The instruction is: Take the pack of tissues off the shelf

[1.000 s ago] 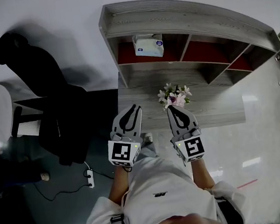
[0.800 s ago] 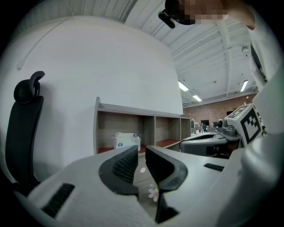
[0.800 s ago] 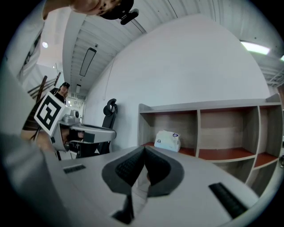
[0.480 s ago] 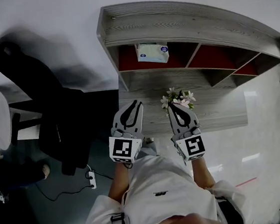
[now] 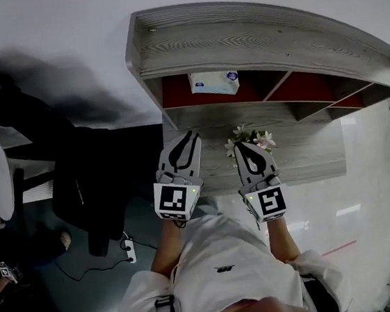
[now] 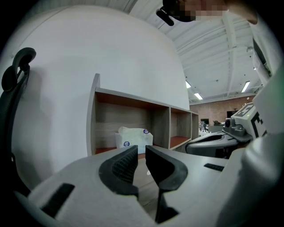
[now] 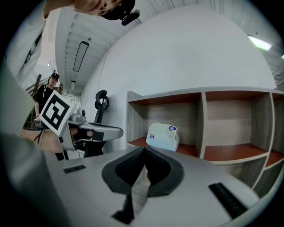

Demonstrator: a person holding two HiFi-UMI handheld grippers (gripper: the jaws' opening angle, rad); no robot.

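Note:
The pack of tissues (image 5: 213,83) is white with blue round marks and lies in the leftmost compartment of the grey wooden shelf (image 5: 237,38), on its red floor. It shows ahead in the left gripper view (image 6: 133,138) and in the right gripper view (image 7: 163,136). My left gripper (image 5: 193,138) (image 6: 141,153) points at the shelf from well short of it, jaws a narrow gap apart and empty. Beside it my right gripper (image 5: 241,146) (image 7: 144,150) has its jaws closed together on nothing.
A small bunch of pink and white flowers (image 5: 251,138) stands on the grey desk top (image 5: 300,154) just beyond the right gripper. A black office chair (image 5: 79,179) is at the left. A power strip (image 5: 129,249) lies on the floor. The shelf's other compartments hold nothing.
Both grippers have moved a little forward toward the shelf, and the shelf with the tissue pack now sits closer in the head view. Neither gripper has taken hold of anything.

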